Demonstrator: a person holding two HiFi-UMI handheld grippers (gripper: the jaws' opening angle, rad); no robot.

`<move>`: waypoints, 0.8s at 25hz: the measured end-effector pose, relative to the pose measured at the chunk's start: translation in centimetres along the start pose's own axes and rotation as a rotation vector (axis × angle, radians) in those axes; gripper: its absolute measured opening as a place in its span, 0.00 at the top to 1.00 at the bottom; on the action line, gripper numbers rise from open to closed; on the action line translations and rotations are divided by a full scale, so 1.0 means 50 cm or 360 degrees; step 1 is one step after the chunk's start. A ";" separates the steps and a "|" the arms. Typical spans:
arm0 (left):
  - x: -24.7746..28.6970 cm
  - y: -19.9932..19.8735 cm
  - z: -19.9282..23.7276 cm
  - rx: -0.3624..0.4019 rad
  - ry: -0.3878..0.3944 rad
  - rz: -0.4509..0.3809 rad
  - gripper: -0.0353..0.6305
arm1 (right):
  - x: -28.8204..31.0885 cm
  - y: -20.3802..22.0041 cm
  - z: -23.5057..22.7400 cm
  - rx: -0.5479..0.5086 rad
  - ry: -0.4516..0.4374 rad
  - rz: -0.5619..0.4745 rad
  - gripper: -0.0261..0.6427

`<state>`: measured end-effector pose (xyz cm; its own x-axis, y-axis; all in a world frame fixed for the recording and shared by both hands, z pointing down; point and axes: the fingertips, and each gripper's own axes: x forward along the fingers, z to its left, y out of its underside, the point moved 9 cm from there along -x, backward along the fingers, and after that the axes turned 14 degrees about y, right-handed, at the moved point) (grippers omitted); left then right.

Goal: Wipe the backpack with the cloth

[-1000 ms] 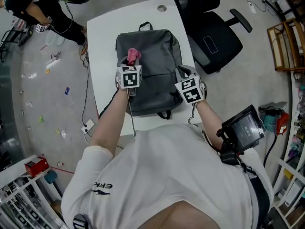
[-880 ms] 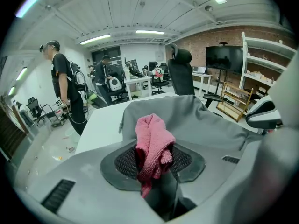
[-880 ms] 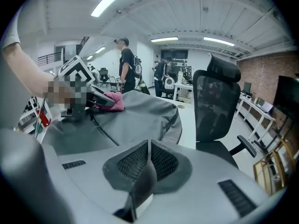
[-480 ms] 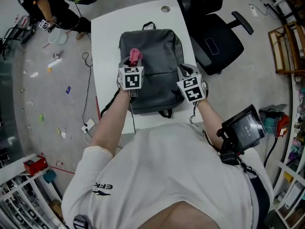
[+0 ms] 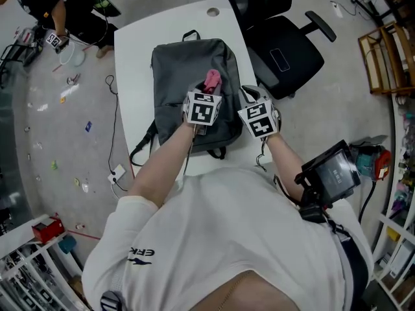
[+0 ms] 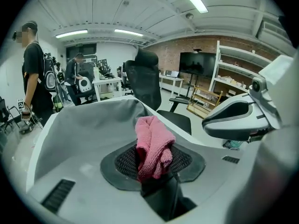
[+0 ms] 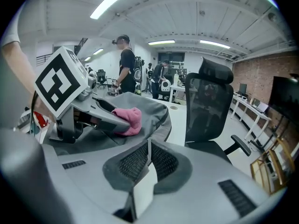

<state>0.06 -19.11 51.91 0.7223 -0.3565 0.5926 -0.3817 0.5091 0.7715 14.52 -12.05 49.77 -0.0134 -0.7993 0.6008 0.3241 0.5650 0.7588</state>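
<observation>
L gripper point(image 6: 154, 166) clenched on pink cloth point(image 6: 151, 141), cloth on backpack point(image 5: 181, 76) under its tips. R gripper point(image 7: 148, 154) jaws together, empty, just right of L, at backpack's edge.

White tee point(image 5: 227, 238), dark sleeve print point(image 5: 138, 254), possibly lettering

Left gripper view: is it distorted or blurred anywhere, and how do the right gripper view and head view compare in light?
Left gripper view: strong fisheye with dark rounded corners; the pink cloth is sharp and the room behind is softer. Right gripper view: the same fisheye, with the ceiling lamp bright, nearly blown out. Head view: even light, no hard shadows, the backpack sharp, only mild curving at the edges.
</observation>
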 end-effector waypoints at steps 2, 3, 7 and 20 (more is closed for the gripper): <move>0.003 0.002 0.000 -0.0025 -0.0010 0.0030 0.74 | 0.002 -0.001 -0.004 -0.0011 -0.0011 -0.0006 0.95; 0.000 0.005 0.004 -0.0040 -0.0024 0.0040 0.74 | 0.003 -0.001 -0.005 -0.0018 -0.0018 -0.0011 0.95; -0.019 0.023 0.035 -0.0064 -0.0118 0.0065 0.74 | 0.009 -0.003 -0.004 -0.0045 -0.0024 -0.0024 0.95; -0.203 0.106 0.170 -0.0144 -0.0496 0.0081 0.74 | -0.019 -0.030 0.066 -0.0060 -0.0021 -0.0036 0.95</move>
<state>-14.21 -19.44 51.94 0.4871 -0.5444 0.6829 -0.3500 0.5947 0.7238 10.93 -11.48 48.91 -0.0335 -0.8088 0.5872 0.3592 0.5385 0.7622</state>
